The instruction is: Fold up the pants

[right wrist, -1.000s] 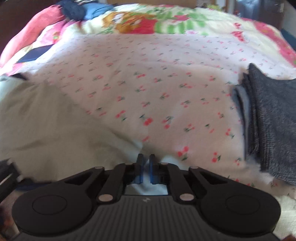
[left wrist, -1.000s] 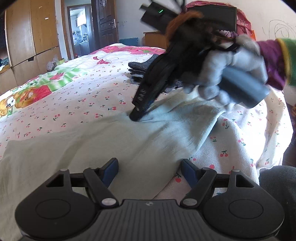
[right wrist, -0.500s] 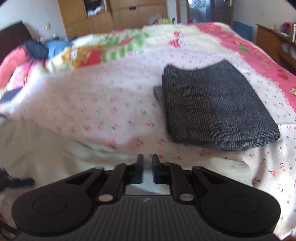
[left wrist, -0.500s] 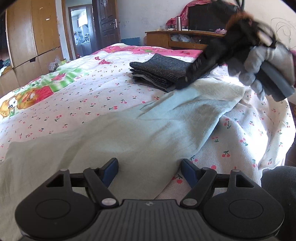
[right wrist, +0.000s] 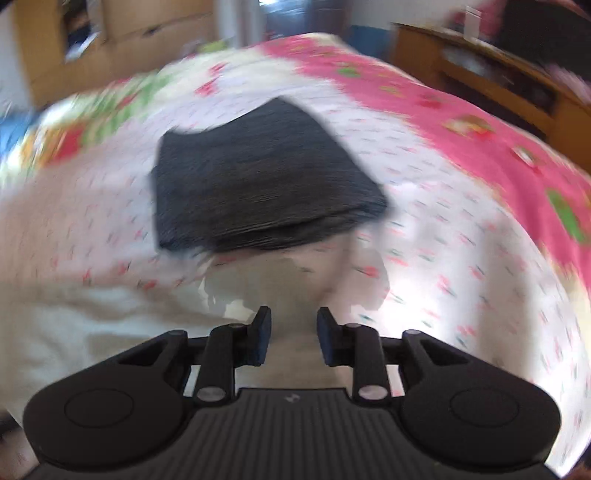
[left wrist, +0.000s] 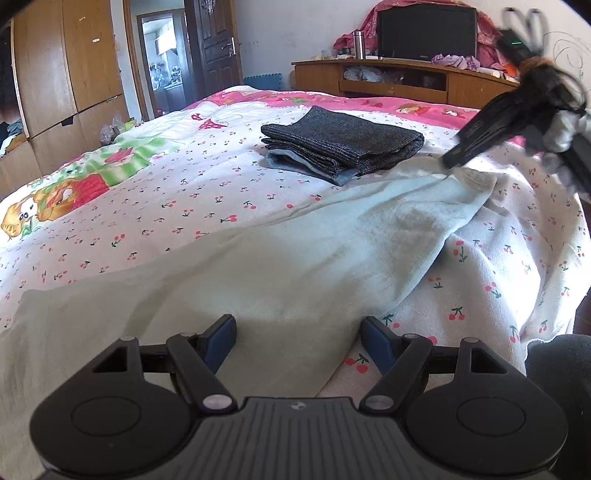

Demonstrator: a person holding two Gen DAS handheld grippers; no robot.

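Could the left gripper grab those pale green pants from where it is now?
Probably yes. The left gripper has its jaws wide open just above the pale green pants, and nothing lies between them; the folded dark pants sit farther off.

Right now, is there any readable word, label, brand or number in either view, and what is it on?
No readable text in either view.
Left gripper base: small embossed mark, too small to read.
Right gripper base: similar mark, unreadable.
Television: edge marking too small.
Bedspread: cartoon prints only.
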